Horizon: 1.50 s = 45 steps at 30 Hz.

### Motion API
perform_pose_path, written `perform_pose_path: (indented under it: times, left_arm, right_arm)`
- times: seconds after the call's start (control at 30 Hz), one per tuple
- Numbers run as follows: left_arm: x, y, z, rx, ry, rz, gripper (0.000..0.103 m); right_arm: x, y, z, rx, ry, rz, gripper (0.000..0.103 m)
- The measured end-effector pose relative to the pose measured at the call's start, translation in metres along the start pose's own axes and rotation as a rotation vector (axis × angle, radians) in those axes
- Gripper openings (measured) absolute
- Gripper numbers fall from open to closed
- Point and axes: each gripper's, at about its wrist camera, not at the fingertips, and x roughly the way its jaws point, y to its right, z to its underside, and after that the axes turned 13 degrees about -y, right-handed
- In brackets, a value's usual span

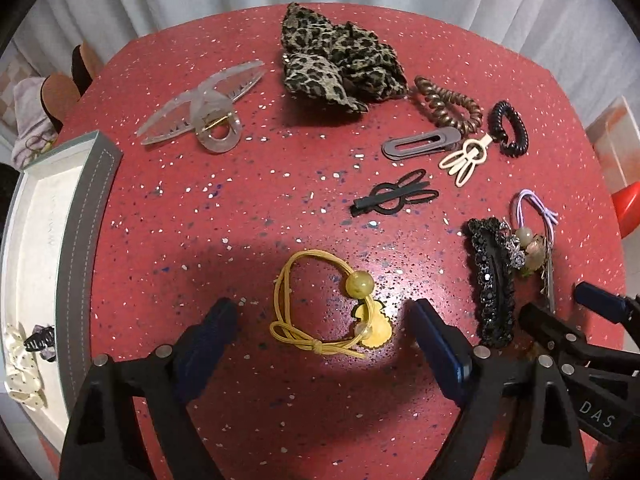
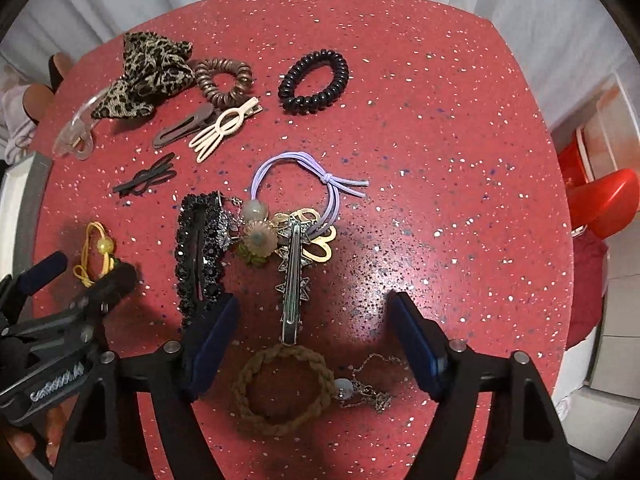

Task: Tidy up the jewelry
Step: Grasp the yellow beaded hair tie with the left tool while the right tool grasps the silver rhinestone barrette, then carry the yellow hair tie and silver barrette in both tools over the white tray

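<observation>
Evidently each gripper is lined up over its own piece. The left gripper [image 1: 320,320] hangs open astride the yellow tie [image 1: 320,304], pads clear of it, ready to pinch. The right gripper [image 2: 316,336] stands open around the braided band [image 2: 284,390] and the spiked clip [image 2: 292,280], near the table's [image 2: 440,120] front edge. The tray [image 1: 80,216] waits at the left edge.

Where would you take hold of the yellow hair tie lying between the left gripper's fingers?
Probably from straight above, across the doubled cord of the yellow hair tie near its bead. It lies flat on the table, so the open left gripper can close there.
</observation>
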Motion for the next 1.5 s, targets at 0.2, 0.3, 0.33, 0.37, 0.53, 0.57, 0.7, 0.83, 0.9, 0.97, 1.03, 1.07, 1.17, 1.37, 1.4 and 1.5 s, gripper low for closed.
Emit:
perform_pose_path:
  times: [0.2, 0.3, 0.33, 0.37, 0.53, 0.57, 0.7, 0.83, 0.9, 0.97, 1.03, 1.07, 1.17, 1.37, 1.4, 1.5]
  left_arm:
    - [-0.004, 0.011, 0.000, 0.026, 0.018, 0.000, 0.063]
    - [-0.007, 0.012, 0.000, 0.035, 0.028, 0.006, 0.034]
    - [-0.008, 0.013, 0.000, 0.040, 0.030, 0.010, 0.022]
    - [-0.009, 0.013, -0.001, 0.044, 0.027, 0.025, 0.016]
    - [-0.025, 0.004, 0.010, 0.054, 0.050, 0.068, 0.015]
    - [-0.028, 0.000, 0.012, 0.055, 0.053, 0.075, 0.015]
    - [-0.038, -0.003, 0.021, 0.062, 0.069, 0.090, 0.015]
    - [-0.049, -0.012, 0.031, 0.057, 0.080, 0.097, 0.015]
    - [-0.055, -0.019, 0.036, 0.052, 0.082, 0.103, 0.015]
    - [-0.059, -0.024, 0.040, 0.044, 0.085, 0.108, 0.015]
    - [-0.064, -0.028, 0.044, 0.037, 0.088, 0.114, 0.015]
    - [-0.066, -0.031, 0.048, 0.034, 0.091, 0.115, 0.015]
    - [-0.071, -0.037, 0.053, 0.025, 0.097, 0.119, 0.015]
    - [-0.084, -0.050, 0.067, 0.017, 0.119, 0.121, 0.015]
    - [-0.086, -0.053, 0.068, 0.014, 0.123, 0.121, 0.015]
    - [-0.092, -0.063, 0.073, -0.001, 0.131, 0.127, 0.015]
  right_arm:
    - [-0.003, -0.007, 0.003, 0.009, 0.026, 0.008, 0.053]
    - [-0.008, -0.006, 0.009, 0.003, 0.036, 0.006, 0.024]
    - [-0.009, -0.006, 0.008, 0.005, 0.037, 0.001, 0.019]
    - [-0.009, -0.005, 0.009, 0.011, 0.037, -0.012, 0.017]
    - [-0.014, 0.007, 0.018, 0.042, 0.041, -0.112, 0.013]
    - [-0.015, 0.009, 0.020, 0.047, 0.043, -0.126, 0.013]
    - [-0.019, 0.016, 0.025, 0.064, 0.056, -0.173, 0.013]
    - [-0.028, 0.022, 0.035, 0.073, 0.067, -0.208, 0.013]
    - [-0.033, 0.023, 0.037, 0.074, 0.074, -0.215, 0.013]
    - [-0.036, 0.028, 0.035, 0.075, 0.079, -0.226, 0.013]
    - [-0.040, 0.027, 0.037, 0.076, 0.081, -0.237, 0.013]
    - [-0.043, 0.032, 0.039, 0.076, 0.082, -0.242, 0.013]
    - [-0.047, 0.032, 0.042, 0.078, 0.085, -0.251, 0.013]
    - [-0.057, 0.024, 0.048, 0.064, 0.089, -0.264, 0.013]
    - [-0.058, 0.022, 0.048, 0.060, 0.089, -0.265, 0.013]
    - [-0.062, 0.013, 0.048, 0.047, 0.091, -0.269, 0.013]
